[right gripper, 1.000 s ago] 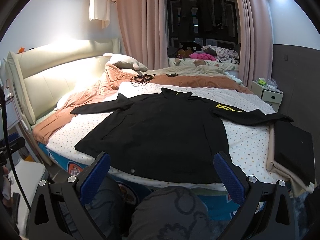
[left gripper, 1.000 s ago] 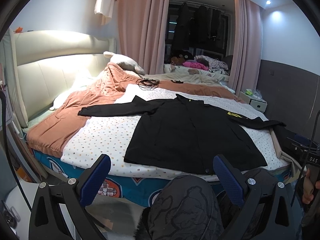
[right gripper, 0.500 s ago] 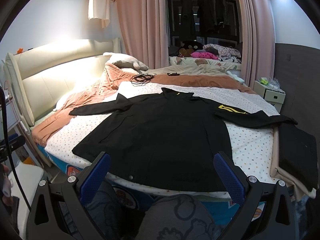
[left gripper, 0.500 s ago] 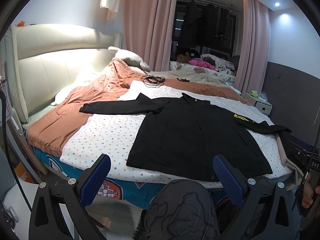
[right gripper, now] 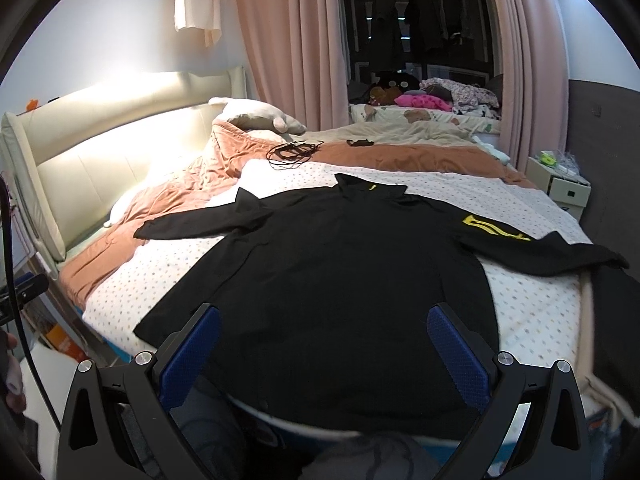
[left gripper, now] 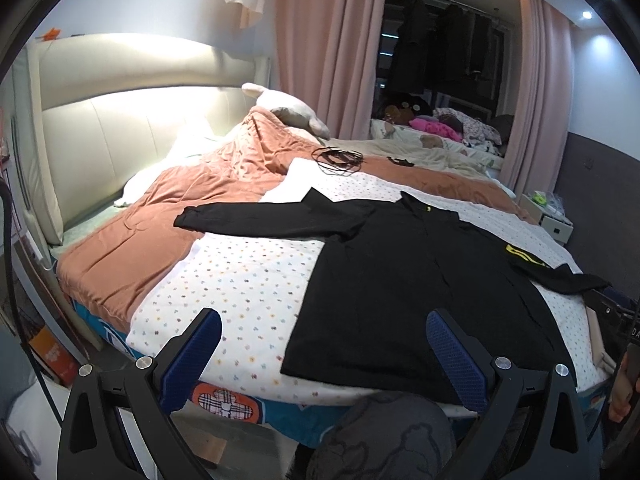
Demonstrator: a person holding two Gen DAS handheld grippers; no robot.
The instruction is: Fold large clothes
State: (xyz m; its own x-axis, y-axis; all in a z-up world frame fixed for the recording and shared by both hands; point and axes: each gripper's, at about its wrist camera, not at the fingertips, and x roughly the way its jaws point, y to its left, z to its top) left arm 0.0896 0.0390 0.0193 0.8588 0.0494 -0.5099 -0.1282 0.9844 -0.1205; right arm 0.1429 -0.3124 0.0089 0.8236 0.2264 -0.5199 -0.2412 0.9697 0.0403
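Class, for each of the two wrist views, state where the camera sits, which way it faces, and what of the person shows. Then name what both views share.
Left wrist: sits behind the open left gripper at the bed's foot, toward the left corner, looking across the bed; a knee shows below, a hand at the right edge.
Right wrist: sits behind the open right gripper, more centred on the black jacket; a hand shows at the left edge.
Shared: jacket, headboard, black cable, pink curtains.
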